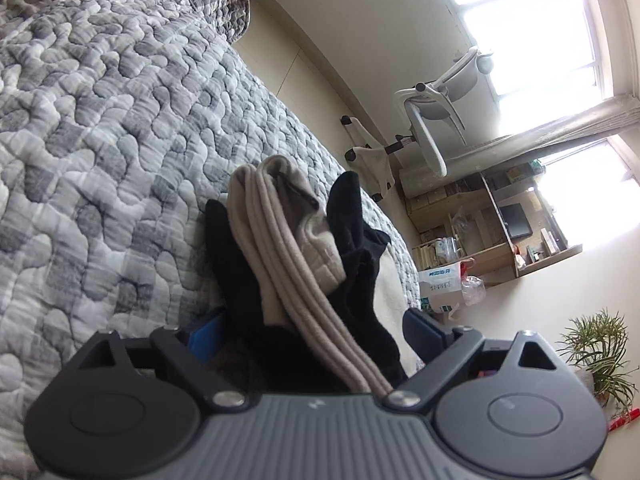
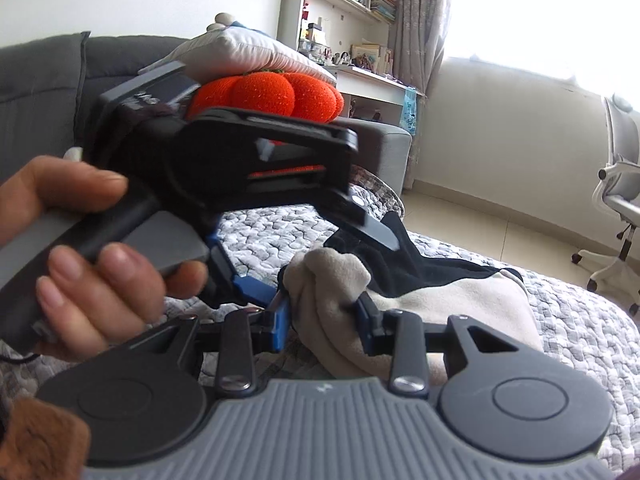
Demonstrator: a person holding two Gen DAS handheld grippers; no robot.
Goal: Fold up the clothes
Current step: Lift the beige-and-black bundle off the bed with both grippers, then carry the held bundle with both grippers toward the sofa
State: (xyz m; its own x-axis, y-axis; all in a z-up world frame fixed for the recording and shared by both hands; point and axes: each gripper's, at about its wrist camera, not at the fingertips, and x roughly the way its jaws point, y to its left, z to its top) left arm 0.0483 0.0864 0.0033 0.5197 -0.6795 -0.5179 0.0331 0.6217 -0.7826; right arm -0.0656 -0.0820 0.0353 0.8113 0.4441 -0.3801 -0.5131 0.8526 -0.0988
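Note:
A beige garment with a black garment wrapped around it lies bunched on the grey quilted bed. In the left wrist view my left gripper stands wide open. The bundle runs between its blue pads without being pinched. In the right wrist view my right gripper is shut on a knot of the beige garment. The black garment spreads behind it. A hand holds the left gripper just above and left of that knot.
A white office chair stands on the floor past the bed edge, near wooden shelves, a plastic bag and a potted plant. An orange plush cushion and a white pillow rest on a grey sofa.

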